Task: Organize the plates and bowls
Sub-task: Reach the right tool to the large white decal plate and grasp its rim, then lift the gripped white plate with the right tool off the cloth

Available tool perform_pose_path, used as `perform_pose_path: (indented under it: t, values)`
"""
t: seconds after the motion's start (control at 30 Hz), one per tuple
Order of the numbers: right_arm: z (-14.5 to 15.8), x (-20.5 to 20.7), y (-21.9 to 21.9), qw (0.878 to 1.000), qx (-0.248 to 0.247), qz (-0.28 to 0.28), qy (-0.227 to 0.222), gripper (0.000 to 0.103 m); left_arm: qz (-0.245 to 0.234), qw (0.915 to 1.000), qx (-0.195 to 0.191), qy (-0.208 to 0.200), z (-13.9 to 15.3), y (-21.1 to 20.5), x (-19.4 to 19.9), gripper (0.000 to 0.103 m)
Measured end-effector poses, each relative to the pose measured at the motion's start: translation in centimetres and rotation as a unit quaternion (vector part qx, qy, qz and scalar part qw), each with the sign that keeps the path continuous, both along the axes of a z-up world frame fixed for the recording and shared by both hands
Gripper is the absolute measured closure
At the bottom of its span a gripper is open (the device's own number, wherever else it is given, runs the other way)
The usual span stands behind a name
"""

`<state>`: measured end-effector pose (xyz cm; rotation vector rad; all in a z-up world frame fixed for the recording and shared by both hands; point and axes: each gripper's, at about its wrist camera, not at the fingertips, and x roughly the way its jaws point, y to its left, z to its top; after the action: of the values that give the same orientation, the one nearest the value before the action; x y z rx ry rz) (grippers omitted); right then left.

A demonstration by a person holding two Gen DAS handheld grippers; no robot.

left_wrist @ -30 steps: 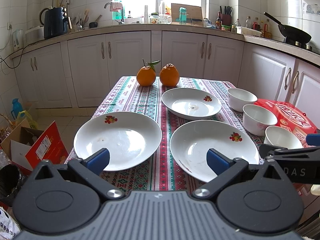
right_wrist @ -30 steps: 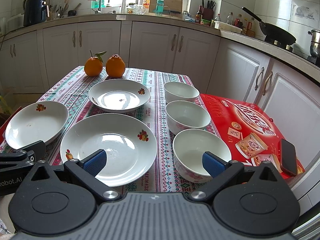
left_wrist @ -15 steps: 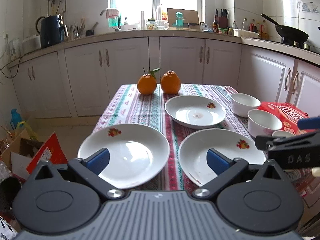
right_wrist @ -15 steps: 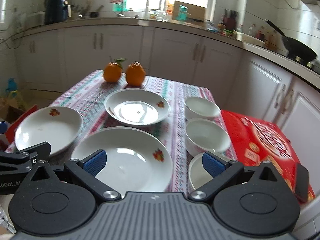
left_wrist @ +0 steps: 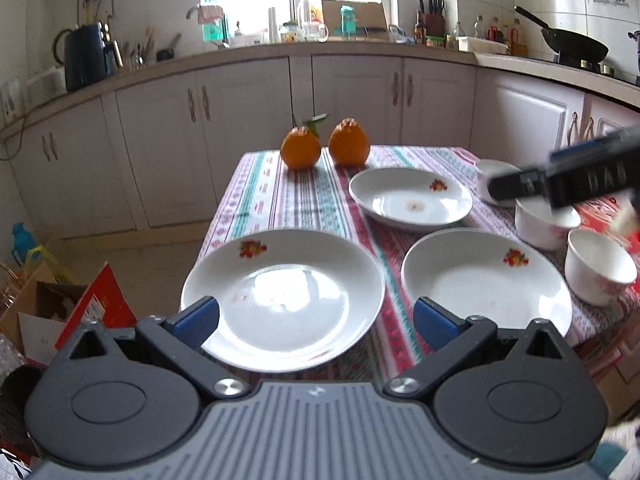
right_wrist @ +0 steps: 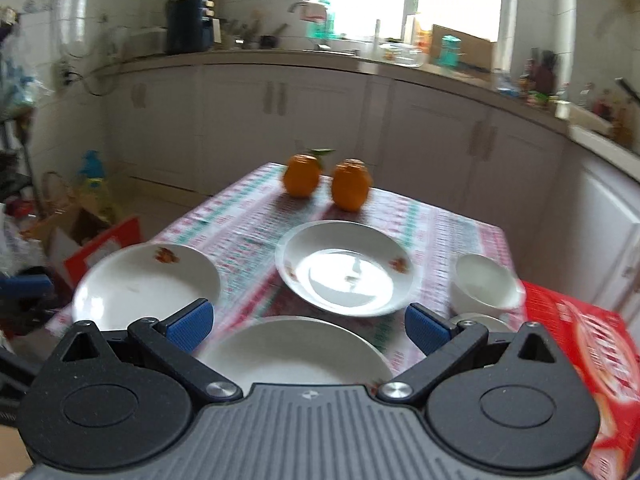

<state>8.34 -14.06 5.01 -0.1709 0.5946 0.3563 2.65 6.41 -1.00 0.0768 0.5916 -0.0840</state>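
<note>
Three white plates lie on the patterned tablecloth: a near left plate (left_wrist: 280, 296) (right_wrist: 144, 284), a near right plate (left_wrist: 484, 280) (right_wrist: 292, 352) and a far plate (left_wrist: 408, 200) (right_wrist: 346, 270). Three white bowls stand in a row at the right: near bowl (left_wrist: 600, 268), middle bowl (left_wrist: 540, 224), far bowl (left_wrist: 486, 174) (right_wrist: 484, 284). My left gripper (left_wrist: 316, 322) is open, just short of the near left plate's front rim. My right gripper (right_wrist: 308, 326) is open above the near right plate and also shows as a blurred black bar (left_wrist: 568, 176) over the bowls.
Two oranges (left_wrist: 324, 148) (right_wrist: 326, 182) sit at the table's far end. A red box (right_wrist: 576, 344) lies right of the bowls. Cardboard and red boxes (left_wrist: 60, 316) clutter the floor at left. White cabinets and a loaded counter (left_wrist: 360, 46) run behind the table.
Both grippers have risen and tilted up. The right gripper has swung left and forward, so the bowls now sit at its right edge. Both stay open and nothing on the table has moved.
</note>
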Motion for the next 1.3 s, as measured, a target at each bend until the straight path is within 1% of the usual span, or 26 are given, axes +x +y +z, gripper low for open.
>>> perform_pose_path:
  t: [0.1, 0.2, 0.33, 0.43, 0.53, 0.67, 0.73, 0.8, 0.87, 0.93, 1.0, 1.1, 1.23, 1.3]
  values:
    - [0.2, 1.2, 0.9, 0.999, 0.025, 0.025, 0.001, 0.0, -0.009, 0.9998, -0.006, 0.017, -0.9, 1.3, -0.1, 0.001]
    - [0.1, 2.6, 2.2, 0.997, 0.042, 0.055, 0.023, 0.0, -0.009, 0.999, -0.011, 0.042, -2.1, 2.6, 0.0, 0.001]
    - [-0.5, 4.4, 4.2, 0.993, 0.056, 0.085, 0.06, 0.0, -0.006, 0.998, -0.019, 0.061, -3.6, 4.0, 0.6, 0.001]
    - [-1.1, 5.7, 5.7, 0.991, 0.052, 0.098, 0.075, 0.0, -0.01, 0.9967, -0.027, 0.076, -4.3, 5.0, 1.5, 0.001]
    - [-1.7, 6.9, 6.7, 0.988, 0.054, 0.113, 0.091, 0.0, -0.014, 0.9961, -0.029, 0.082, -4.8, 5.6, 2.3, 0.001]
    - [-3.3, 9.2, 8.2, 0.98, 0.052, 0.138, 0.136, 0.0, -0.026, 0.9946, -0.033, 0.095, -5.8, 6.2, 3.5, 0.001]
    - [-4.0, 10.0, 9.0, 0.976, 0.046, 0.147, 0.151, 0.0, -0.034, 0.9933, -0.038, 0.104, -6.2, 6.4, 4.0, 0.001]
    - [-4.6, 10.8, 9.6, 0.973, 0.038, 0.156, 0.164, 0.0, -0.039, 0.9936, -0.032, 0.101, -6.3, 6.3, 4.2, 0.001]
    - [-5.1, 11.6, 10.2, 0.97, 0.032, 0.16, 0.178, 0.0, -0.047, 0.9936, -0.017, 0.101, -6.4, 6.2, 4.4, 0.001]
    - [-5.7, 12.5, 10.7, 0.966, 0.033, 0.167, 0.196, 0.0, -0.058, 0.9931, -0.008, 0.101, -6.4, 6.0, 4.5, 0.0]
    - [-6.4, 13.5, 11.2, 0.961, 0.032, 0.172, 0.214, 0.0, -0.064, 0.9927, -0.008, 0.102, -6.4, 6.1, 4.6, 0.0]
    - [-7.1, 14.5, 11.7, 0.957, 0.027, 0.177, 0.226, 0.0, -0.068, 0.9928, -0.008, 0.099, -6.4, 6.2, 4.5, 0.0]
    - [-8.1, 15.7, 12.2, 0.947, 0.023, 0.192, 0.255, 0.0, -0.069, 0.9926, -0.008, 0.099, -6.4, 6.3, 4.5, 0.0]
    - [-8.4, 16.0, 12.5, 0.944, 0.023, 0.201, 0.263, 0.0, -0.071, 0.9927, -0.009, 0.097, -6.4, 6.3, 4.5, 0.0]
